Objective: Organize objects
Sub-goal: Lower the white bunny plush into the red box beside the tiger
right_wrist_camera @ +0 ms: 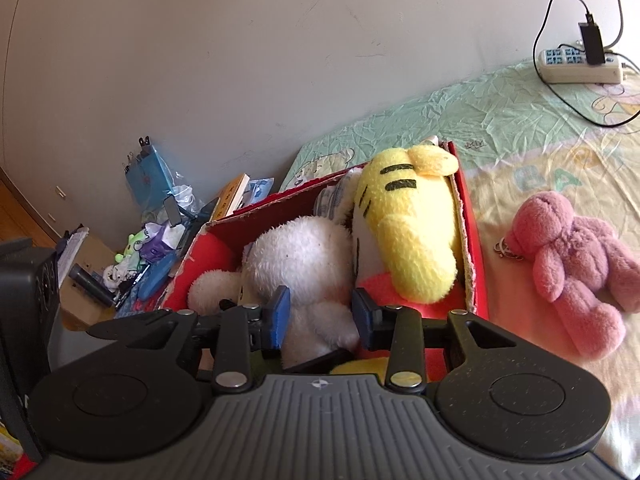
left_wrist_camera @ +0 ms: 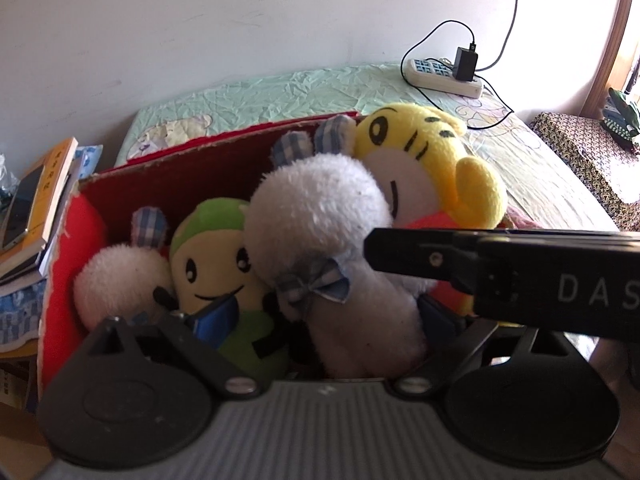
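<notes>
So here's where we're at: the red cardboard box sits on the pale green bed sheet, up against the wall, and it's stuffed with soft toys. The big white bunny plush with the checked ears and bow is in the middle, head up. A yellow tiger plush leans behind it on the right, a green plush with a smiley face is to its left, and a smaller white plush is jammed into the left corner. Our left gripper is spread wide. Its blue pads sit either side of the bunny's lower body, and the left pad is clearly off the fur, in front of the green one. Our right gripper is way narrower, and from its own camera the pads look to be pinching the bunny's lower body, with fluff filling the whole gap. Its black body also cuts across the left view from the right edge. Outside the box, a pink plush lies on the sheet just to the right. Further back a white power strip sits near the wall with a black charger plugged in. A stack of books sits left of the box.
</notes>
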Tool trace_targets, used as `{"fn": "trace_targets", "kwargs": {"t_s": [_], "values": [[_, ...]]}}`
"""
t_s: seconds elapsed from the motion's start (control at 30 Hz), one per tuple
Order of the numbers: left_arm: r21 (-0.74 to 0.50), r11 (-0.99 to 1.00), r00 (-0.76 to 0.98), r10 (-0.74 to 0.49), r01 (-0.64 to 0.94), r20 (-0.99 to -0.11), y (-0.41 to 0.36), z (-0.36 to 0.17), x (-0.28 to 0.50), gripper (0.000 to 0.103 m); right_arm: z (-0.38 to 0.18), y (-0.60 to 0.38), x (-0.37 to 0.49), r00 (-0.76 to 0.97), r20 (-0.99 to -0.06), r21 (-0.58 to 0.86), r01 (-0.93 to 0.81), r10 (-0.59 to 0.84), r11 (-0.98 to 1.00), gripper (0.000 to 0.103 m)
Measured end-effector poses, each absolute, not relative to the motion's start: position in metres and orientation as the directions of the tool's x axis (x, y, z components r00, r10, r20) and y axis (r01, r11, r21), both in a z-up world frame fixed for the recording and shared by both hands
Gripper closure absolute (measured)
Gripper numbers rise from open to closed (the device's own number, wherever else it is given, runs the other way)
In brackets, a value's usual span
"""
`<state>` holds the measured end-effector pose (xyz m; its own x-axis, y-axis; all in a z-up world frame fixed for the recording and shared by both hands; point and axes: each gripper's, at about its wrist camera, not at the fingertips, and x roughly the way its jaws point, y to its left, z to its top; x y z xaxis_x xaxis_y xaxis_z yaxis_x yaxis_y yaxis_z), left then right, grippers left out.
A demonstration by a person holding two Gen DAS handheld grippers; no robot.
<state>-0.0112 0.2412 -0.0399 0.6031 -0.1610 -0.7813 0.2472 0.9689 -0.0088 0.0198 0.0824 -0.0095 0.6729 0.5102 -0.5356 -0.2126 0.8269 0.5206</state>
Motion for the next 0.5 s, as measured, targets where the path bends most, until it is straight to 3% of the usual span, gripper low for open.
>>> {"fn": "trace_targets", "kwargs": {"t_s": [0.37, 0.5], "values": [[0.03, 0.976, 0.616, -0.112, 0.216, -0.78, 0.238, -0.038, -0.019, 0.008, -0.009, 0.083, 0.003, 0.711, -0.54, 0.45, -0.208, 0.45, 0.868, 0.066], [0.042, 0.98, 0.623, -0.091, 0.195, -0.777, 0.238, -0.04, -0.02, 0.003, -0.01, 0.083, -0.001, 0.721, -0.54, 0.443, -0.196, 0.434, 0.875, 0.068]]}}
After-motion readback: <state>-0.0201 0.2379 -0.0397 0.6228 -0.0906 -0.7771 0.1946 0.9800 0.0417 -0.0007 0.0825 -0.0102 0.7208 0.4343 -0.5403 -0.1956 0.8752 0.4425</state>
